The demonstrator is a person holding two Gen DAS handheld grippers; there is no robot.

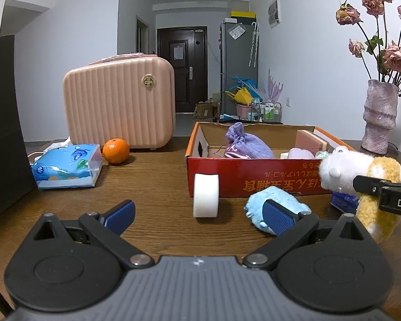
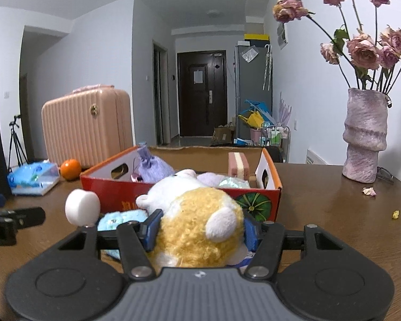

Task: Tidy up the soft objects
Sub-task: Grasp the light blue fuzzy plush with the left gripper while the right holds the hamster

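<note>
My right gripper [image 2: 200, 224] is shut on a yellow and white plush toy [image 2: 189, 214], its blue pads pressed into both sides. In the left wrist view the plush toy [image 1: 342, 171] hangs just in front of the red cardboard box [image 1: 254, 179], near its right corner. The box [image 2: 115, 187] holds a purple drawstring pouch [image 2: 155, 168] and other soft items. A light blue plush [image 1: 288, 200] lies on the table by the right finger of my left gripper [image 1: 197, 208]. That gripper stands open with nothing between its fingers. A white roll [image 1: 205, 195] stands just ahead of it.
A pink ribbed case [image 1: 120, 104], an orange [image 1: 116, 150] and a blue tissue pack [image 1: 66, 169] sit at the back left. A dark panel [image 1: 2, 120] stands at the far left. A vase of dried roses [image 2: 365, 133] stands at the back right.
</note>
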